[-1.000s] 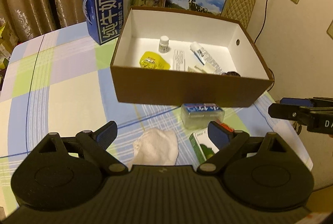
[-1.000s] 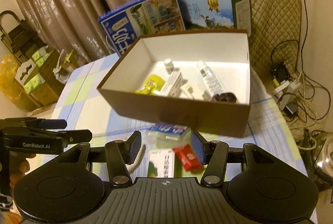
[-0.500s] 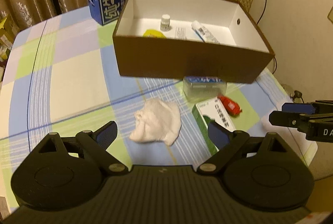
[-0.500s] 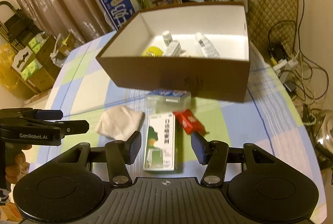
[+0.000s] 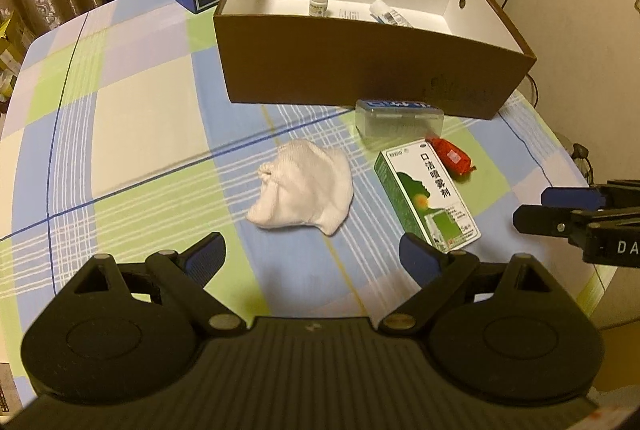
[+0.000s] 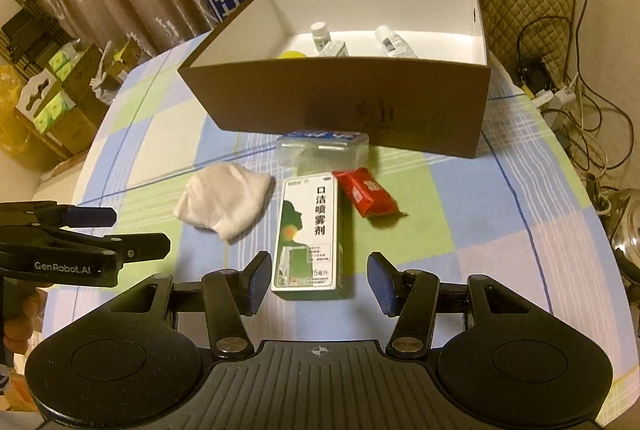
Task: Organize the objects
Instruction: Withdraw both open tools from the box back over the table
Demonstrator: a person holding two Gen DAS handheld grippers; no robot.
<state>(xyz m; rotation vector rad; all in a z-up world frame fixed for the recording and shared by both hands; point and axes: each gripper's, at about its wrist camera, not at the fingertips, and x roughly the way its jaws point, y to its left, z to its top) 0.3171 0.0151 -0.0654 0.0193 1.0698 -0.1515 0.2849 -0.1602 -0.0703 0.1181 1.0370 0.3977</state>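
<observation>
Dim, warm yellowish indoor light from above; the brown box (image 5: 372,70) casts a soft shadow toward the camera on the desk (image 5: 132,134); fisheye bending curves the edges, corners go dark

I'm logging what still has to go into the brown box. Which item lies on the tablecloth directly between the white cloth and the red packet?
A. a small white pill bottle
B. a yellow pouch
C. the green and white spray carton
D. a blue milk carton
C: the green and white spray carton lies flat on the tablecloth, with the white cloth on one side and the red packet on the other.
</observation>
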